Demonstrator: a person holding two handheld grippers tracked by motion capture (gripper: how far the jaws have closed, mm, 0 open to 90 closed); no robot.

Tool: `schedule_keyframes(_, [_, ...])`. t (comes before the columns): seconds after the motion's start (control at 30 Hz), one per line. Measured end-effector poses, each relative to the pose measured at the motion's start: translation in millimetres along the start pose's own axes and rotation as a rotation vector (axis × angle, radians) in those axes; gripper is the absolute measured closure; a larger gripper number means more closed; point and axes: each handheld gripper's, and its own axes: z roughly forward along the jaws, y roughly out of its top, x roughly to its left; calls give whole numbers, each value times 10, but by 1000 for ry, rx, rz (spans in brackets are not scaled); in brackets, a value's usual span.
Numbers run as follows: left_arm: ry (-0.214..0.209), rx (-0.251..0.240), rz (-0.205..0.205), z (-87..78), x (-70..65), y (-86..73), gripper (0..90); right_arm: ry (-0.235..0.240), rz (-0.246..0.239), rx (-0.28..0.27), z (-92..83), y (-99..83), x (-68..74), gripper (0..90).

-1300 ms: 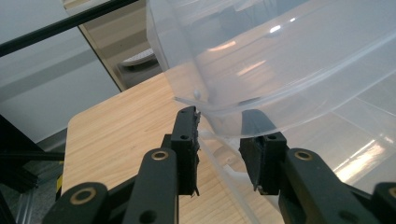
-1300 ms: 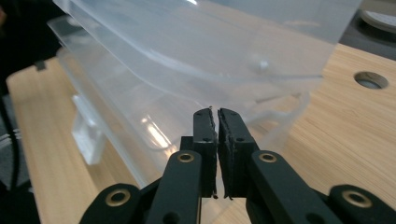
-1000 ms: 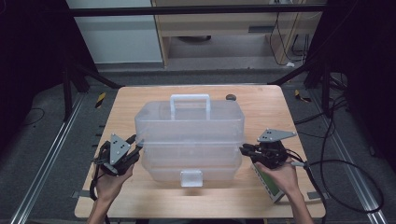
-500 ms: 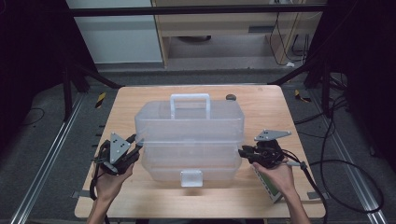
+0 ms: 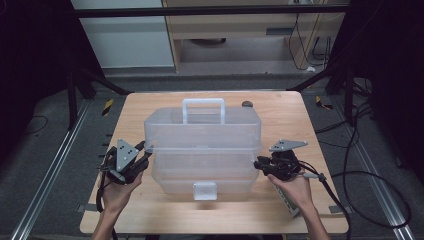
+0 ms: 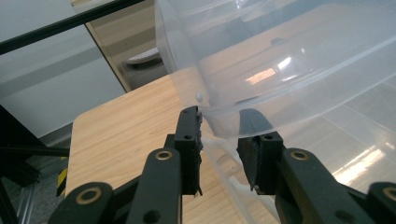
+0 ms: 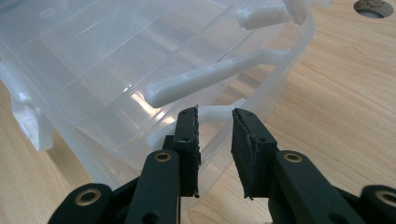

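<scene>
High view puts the clear plastic toolbox (image 5: pixel 202 150) mid-table, handle up, front latch (image 5: pixel 205 190) seemingly closed. At its left end, the left gripper (image 6: pixel 219 140) has its jaws apart, straddling the rim of the upper tier. At its right end, the right gripper (image 7: pixel 215 135) has just been opening its jaws, a side arm between them, unpinched. Judging by this, both ends are approached, but spreading the tiers remains to be done.

This looks like a lab. A small wood table (image 5: pixel 280 210) stands inside a black metal frame (image 5: pixel 210 10). Beyond the jaws sit a white cabinet (image 5: pixel 125 40), loose cables (image 5: pixel 370 175) and a grey floor (image 5: pixel 45 170).
</scene>
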Motion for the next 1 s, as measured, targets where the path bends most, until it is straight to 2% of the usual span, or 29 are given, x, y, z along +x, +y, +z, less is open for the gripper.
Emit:
schedule_keyframes(0.3, [5, -10, -14, 36, 47, 48, 704, 0, 16, 7, 11, 5, 16, 728])
schedule_keyframes(1.0, [16, -12, -24, 99, 114, 143, 723, 6, 6, 6, 14, 6, 20, 729])
